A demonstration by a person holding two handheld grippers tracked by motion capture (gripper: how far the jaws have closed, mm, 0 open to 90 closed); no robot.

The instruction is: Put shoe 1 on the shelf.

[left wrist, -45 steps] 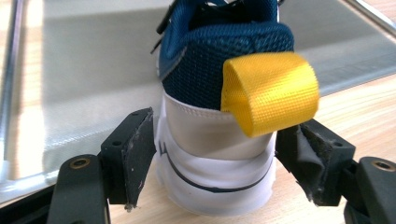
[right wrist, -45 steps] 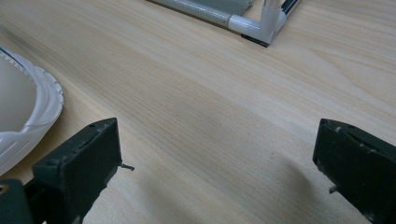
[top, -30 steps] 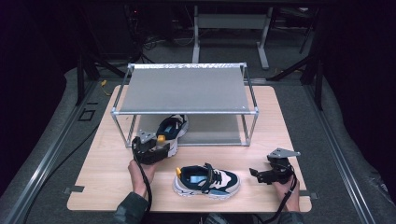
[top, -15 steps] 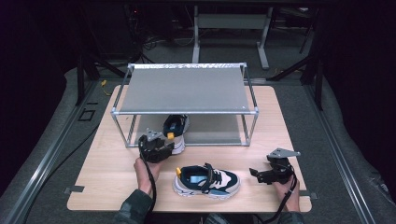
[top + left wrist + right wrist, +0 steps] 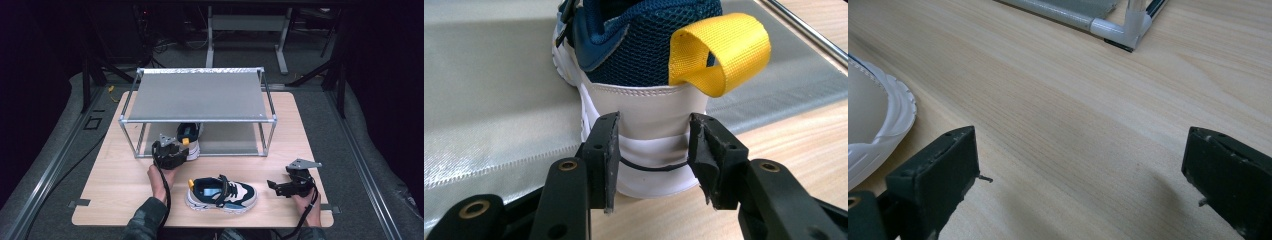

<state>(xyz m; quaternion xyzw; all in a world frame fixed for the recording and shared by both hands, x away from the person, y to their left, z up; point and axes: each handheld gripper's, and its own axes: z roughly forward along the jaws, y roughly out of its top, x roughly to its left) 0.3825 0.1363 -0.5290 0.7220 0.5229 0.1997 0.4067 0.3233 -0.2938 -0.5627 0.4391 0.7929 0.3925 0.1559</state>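
At the front edge of the rack's lower shelf, my left tongs are clamped on the white heel of the first shoe; the jaws have just been closing and now press on either side of the heel counter, low down by the sole. That shoe sits half on the shelf fabric, heel hanging out over the worktop. My worry: the grip is on smooth, curved leather, so if I pull or lift sharply the heel could squirt out of the pads, and a twist could drag the toe against the rack frame. The yellow pull loop is just above the pads and could snag. My left hand reaches forward, low and level. My right tongs hang released, wide apart over bare wood, just beside the second shoe, which lies on its sole at the near edge.
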